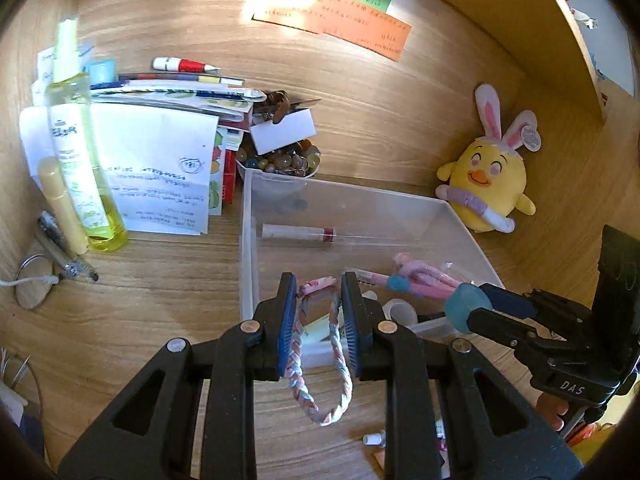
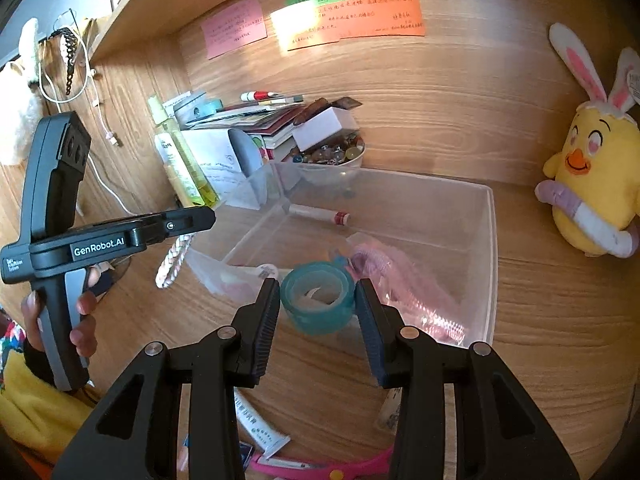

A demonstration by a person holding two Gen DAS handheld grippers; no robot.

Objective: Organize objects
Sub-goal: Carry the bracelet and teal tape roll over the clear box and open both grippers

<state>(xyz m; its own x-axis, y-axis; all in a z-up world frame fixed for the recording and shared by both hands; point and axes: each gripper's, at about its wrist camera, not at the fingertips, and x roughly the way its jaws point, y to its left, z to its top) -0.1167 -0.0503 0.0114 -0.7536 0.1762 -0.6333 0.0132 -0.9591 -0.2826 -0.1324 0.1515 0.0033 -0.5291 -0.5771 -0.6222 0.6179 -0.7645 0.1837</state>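
Observation:
My left gripper (image 1: 318,316) is shut on a pink-and-white braided bracelet (image 1: 320,384), held above the near left corner of a clear plastic bin (image 1: 248,248). The bracelet also shows in the right wrist view (image 2: 173,260). My right gripper (image 2: 317,302) is shut on a teal tape roll (image 2: 318,300), held over the bin's near edge (image 2: 494,264); the roll also shows in the left wrist view (image 1: 466,307). The bin holds a white tube with a red cap (image 1: 298,233) and pink items (image 1: 424,278).
A yellow chick plush (image 1: 486,178) stands right of the bin. A bowl of glass pebbles (image 1: 280,162), stacked papers (image 1: 160,164), a yellow spray bottle (image 1: 78,148) and pens (image 1: 66,252) lie left and behind. Sticky notes (image 2: 360,18) hang on the back wall. Small items (image 2: 264,436) lie on the near desk.

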